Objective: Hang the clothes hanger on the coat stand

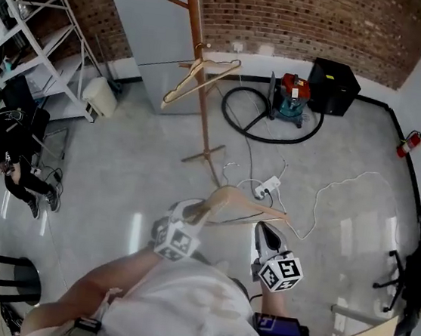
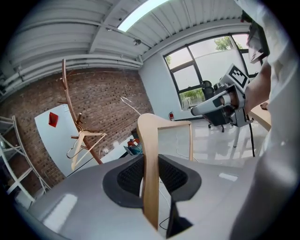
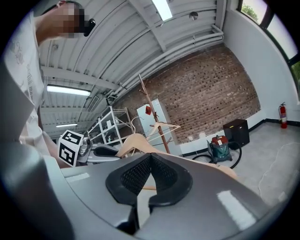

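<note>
Where the clothes hanger [image 1: 240, 204] is held: in front of the person's chest, above the floor, well apart from the coat stand [image 1: 200, 86].
Left gripper [image 1: 193, 213]: jaws are clamped on the hanger's left wooden arm, near its end; the wood is seen pinched edge-on between the pads in the left gripper view [image 2: 149, 136].
Right gripper [image 1: 262, 234]: jaws are drawn together at the tips and nothing is seen gripped. The hanger's right end lies just beyond and above them.
Long axis: the hanger runs crosswise, from the left gripper toward the right one. Its wire hook [image 1: 227, 171] is turned away from the person, toward the stand.
Bearing of stand: ahead and slightly to the left, against the brick wall. A second hanger [image 1: 199, 74] is already hung on one peg.
Nearer hand: the left is judged to be the carrying hand, with the right placed close enough to steady the free end.
Pose: both grippers are held forward at chest height, the left tipped somewhat downward.
Requirement judged: a carry forward, then a lift of the hook over a free peg.
</note>
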Tool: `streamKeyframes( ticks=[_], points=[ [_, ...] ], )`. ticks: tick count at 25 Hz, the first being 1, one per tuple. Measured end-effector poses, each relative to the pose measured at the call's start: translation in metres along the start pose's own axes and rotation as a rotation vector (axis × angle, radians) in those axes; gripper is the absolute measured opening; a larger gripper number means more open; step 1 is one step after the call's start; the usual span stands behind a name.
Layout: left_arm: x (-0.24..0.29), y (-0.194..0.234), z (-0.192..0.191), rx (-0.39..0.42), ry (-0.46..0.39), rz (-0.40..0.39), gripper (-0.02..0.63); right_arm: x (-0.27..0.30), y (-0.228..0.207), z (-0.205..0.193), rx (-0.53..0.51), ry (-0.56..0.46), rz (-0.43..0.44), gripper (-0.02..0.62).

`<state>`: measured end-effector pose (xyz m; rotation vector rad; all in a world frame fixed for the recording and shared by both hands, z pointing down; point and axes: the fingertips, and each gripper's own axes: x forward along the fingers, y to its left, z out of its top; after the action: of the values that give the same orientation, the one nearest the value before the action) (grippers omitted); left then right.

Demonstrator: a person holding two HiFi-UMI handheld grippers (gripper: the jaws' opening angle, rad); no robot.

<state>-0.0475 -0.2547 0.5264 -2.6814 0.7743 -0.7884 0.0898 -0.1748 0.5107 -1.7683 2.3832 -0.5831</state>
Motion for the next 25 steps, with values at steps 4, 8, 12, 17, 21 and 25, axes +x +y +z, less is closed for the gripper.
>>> streamKeyframes(
  ticks=[4,8,12,17,21,25],
  points=[
    [0.003,0.021,-0.004,-0.011,0.038,0.05,0.095,0.022,-0.005,0.012,-0.006,-0.002,0.051,0.014],
    [0.01,0.037,-0.008,-0.033,0.071,0.085,0.095,0.044,-0.014,0.023,-0.016,0.004,0.088,0.014],
    [0.017,0.062,-0.002,-0.05,0.053,0.122,0.094,0.067,-0.02,0.034,-0.018,0.006,0.107,0.014],
    [0.042,0.102,-0.001,-0.069,0.051,0.163,0.095,0.104,-0.025,0.047,-0.031,0.021,0.125,0.014],
    [0.062,0.138,0.005,-0.082,0.04,0.191,0.094,0.136,-0.031,0.06,-0.054,0.037,0.134,0.014],
    [0.08,0.173,0.006,-0.099,0.036,0.212,0.094,0.17,-0.036,0.072,-0.072,0.044,0.13,0.014]
  ],
)
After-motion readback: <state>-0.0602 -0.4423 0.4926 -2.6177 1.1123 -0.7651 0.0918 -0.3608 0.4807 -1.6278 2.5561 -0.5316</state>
